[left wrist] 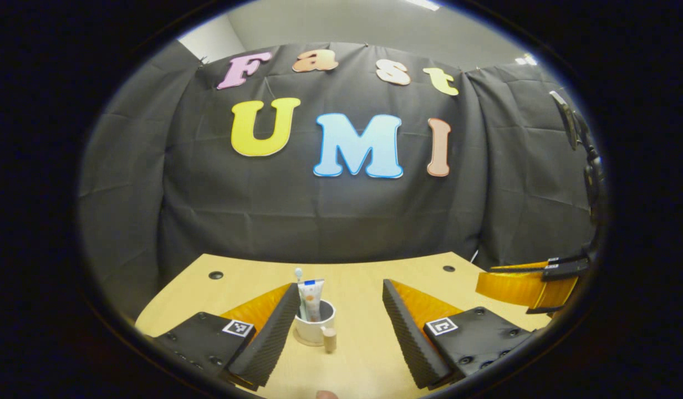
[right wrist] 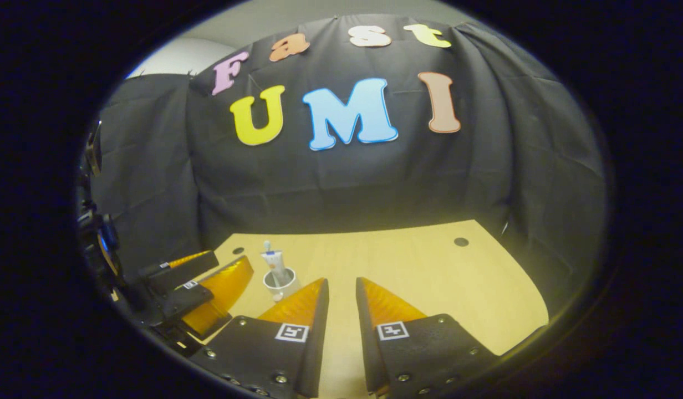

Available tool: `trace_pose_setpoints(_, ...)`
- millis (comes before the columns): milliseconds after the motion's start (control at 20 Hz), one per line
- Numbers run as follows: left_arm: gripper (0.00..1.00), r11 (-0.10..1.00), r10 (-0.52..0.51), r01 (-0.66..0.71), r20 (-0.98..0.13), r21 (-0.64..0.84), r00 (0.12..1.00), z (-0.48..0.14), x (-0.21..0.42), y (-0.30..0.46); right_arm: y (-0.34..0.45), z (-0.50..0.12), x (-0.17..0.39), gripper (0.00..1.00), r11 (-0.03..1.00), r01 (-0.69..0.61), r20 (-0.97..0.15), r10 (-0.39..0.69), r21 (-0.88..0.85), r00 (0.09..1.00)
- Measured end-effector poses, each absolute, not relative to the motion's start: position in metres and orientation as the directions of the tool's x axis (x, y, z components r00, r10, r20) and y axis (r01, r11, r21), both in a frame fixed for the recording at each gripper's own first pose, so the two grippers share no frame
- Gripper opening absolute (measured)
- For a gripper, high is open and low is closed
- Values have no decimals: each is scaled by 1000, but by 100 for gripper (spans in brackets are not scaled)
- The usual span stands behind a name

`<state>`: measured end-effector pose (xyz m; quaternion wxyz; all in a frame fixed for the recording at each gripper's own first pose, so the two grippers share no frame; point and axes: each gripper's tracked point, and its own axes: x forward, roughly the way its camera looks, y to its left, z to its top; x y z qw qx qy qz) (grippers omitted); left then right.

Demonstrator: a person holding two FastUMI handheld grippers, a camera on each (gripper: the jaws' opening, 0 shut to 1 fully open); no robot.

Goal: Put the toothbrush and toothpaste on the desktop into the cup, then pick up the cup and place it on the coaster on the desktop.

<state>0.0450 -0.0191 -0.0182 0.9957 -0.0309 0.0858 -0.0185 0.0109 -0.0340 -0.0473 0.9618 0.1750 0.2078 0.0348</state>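
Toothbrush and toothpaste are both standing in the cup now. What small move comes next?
Probably ease the open left hand-held gripper forward around the cup, since toothbrush and toothpaste already stand inside and the cup sits between its fingers, ungripped.

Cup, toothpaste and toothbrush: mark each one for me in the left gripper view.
cup (left wrist: 315,330), left gripper view, on its white front wall below the rim.
toothpaste (left wrist: 310,296), left gripper view, on the tube's upper body standing in the cup.
toothbrush (left wrist: 298,272), left gripper view, on the head poking above the tube.
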Motion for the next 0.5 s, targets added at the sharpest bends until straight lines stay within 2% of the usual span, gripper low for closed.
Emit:
trace_pose_setpoints(100, 96, 998, -47, 39, -153, -57, 987, -11, 42, -31, -43, -41, 8, 30, 935, -1, -341, 131, 355, 931)
trace_pose_setpoints(200, 94, 998, -53, 46, -144, -46, 988, -6, 39, -42, -47, -43, 4, 29, 946, -24, -316, 131, 322, 940)
trace_pose_setpoints(250, 97, 998, -56, 51, -141, -42, 988, -5, 37, -47, -55, -44, 2, 31, 953, -4, -312, 103, 302, 944)
trace_pose_setpoints(350, 94, 998, -56, 52, -137, -33, 989, -5, 35, -52, -57, -35, -1, 31, 949, -6, -273, 97, 316, 957)
trace_pose_setpoints(500, 96, 998, -51, 48, -135, -28, 990, -6, 32, -52, -52, -28, 2, 31, 939, -65, -223, 147, 339, 963)
